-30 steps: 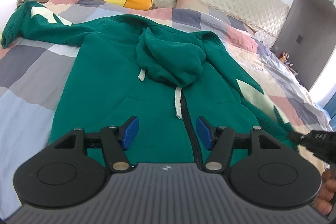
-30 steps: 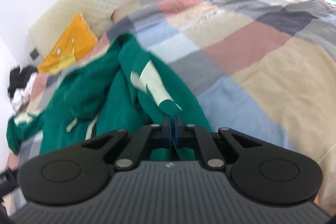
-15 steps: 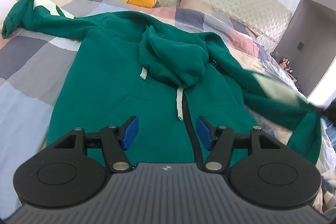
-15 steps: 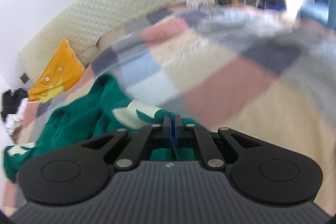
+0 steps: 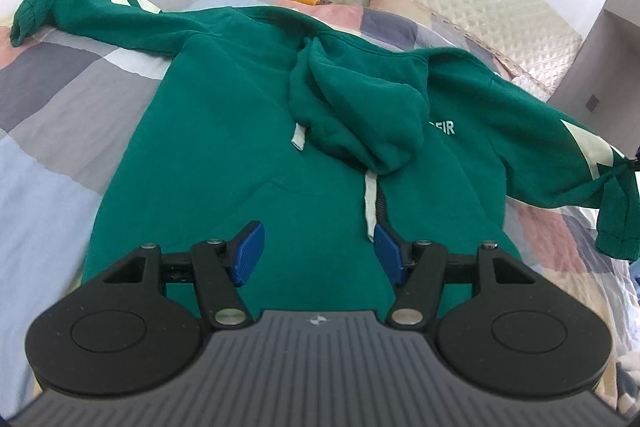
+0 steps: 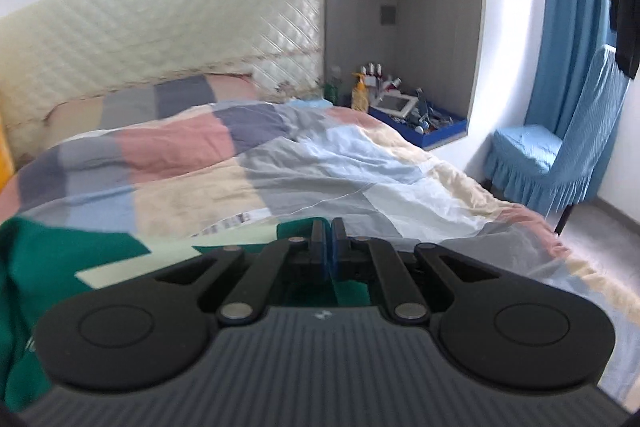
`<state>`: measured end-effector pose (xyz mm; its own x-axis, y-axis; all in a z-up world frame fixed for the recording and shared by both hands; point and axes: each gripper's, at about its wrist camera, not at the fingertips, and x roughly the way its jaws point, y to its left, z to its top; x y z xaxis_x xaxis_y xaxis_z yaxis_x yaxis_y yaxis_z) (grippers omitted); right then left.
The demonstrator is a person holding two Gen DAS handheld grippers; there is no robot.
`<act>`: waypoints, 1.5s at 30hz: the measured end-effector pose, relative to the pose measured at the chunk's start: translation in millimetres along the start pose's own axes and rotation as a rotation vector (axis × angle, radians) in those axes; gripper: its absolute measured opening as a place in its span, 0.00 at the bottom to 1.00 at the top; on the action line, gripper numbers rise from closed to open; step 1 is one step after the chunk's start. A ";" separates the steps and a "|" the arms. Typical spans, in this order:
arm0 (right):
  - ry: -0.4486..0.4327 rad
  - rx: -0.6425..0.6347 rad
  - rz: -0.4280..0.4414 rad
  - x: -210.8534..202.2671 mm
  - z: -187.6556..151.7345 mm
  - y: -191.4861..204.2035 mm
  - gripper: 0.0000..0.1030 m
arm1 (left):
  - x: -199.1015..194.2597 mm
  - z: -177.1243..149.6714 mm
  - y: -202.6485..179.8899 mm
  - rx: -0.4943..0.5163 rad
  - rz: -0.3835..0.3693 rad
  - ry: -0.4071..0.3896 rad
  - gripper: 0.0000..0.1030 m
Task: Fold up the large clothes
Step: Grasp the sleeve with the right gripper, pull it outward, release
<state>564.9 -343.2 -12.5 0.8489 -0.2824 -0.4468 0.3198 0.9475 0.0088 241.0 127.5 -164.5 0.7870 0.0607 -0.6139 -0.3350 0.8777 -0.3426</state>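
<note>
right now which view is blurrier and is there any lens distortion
Right wrist view: softer, with the green hoodie sleeve and quilt smeared. Left wrist view: sharp on the hoodie, slight blur at the left edge. Both show fisheye bending, edges curving.

Your green zip hoodie (image 5: 240,147) lies face-up on the bed, hood flopped over its chest, 1 sleeve lifted out sideways.
</note>
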 end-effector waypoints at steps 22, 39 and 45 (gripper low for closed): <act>-0.025 -0.111 -0.003 167.7 -74.5 2.2 0.04 | 71.0 19.7 8.2 0.003 0.160 0.009 0.64; 0.088 0.024 0.429 -64.9 -70.1 41.6 0.06 | -15.9 16.1 1.0 0.010 0.050 -0.099 0.64; 0.314 0.126 0.602 -152.7 -133.8 37.7 0.06 | -53.7 15.0 -14.3 0.050 0.025 -0.160 0.64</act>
<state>391.1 -244.3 -63.7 0.7379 0.3621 -0.5696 -0.1064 0.8957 0.4317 211.3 118.8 -116.0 0.8526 0.1547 -0.4991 -0.3326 0.8974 -0.2900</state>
